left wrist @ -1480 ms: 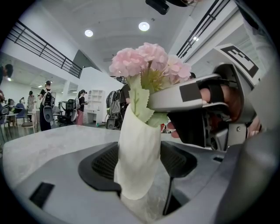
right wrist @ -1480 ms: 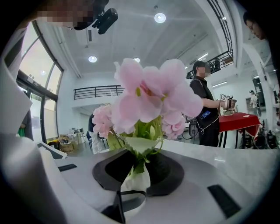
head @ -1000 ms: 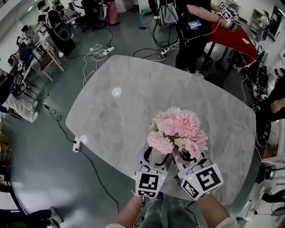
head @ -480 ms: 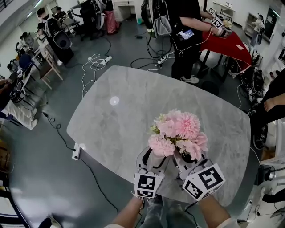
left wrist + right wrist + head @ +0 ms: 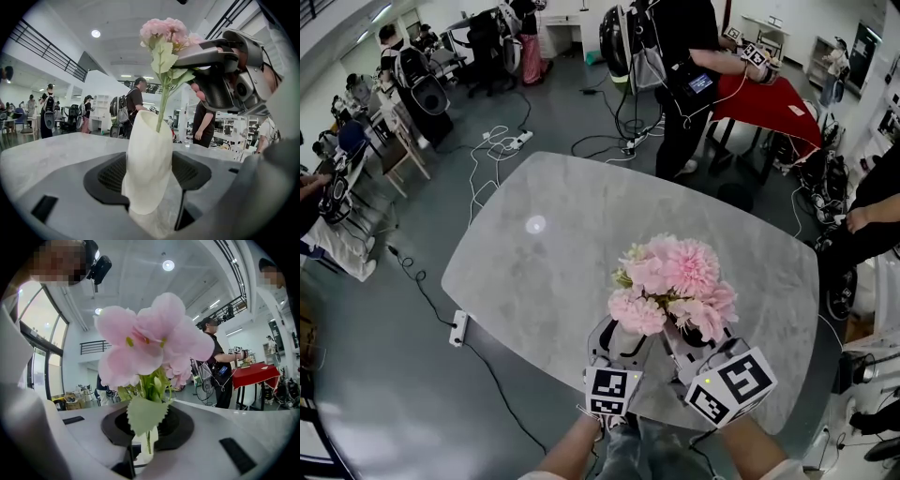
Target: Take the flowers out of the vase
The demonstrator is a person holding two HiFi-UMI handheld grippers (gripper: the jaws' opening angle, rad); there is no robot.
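Head view: the left gripper (image 5: 623,335) and right gripper (image 5: 686,339) are near the table (image 5: 534,272) edge. The left jaws squeeze the white vase (image 5: 149,164). The right jaws pinch the pink flowers (image 5: 675,281) by their stems (image 5: 150,384), which reach into the vase.

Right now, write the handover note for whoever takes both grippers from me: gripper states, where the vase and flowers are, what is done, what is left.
Left gripper: shut on the white vase, at the near edge of the table.
Right gripper: shut on the flower stems just above the vase mouth.
Flowers: pink bunch, stem ends inside the vase.
Done: both grips made.
Left: lift the bunch straight up until the stems clear the mouth, holding the vase steady.
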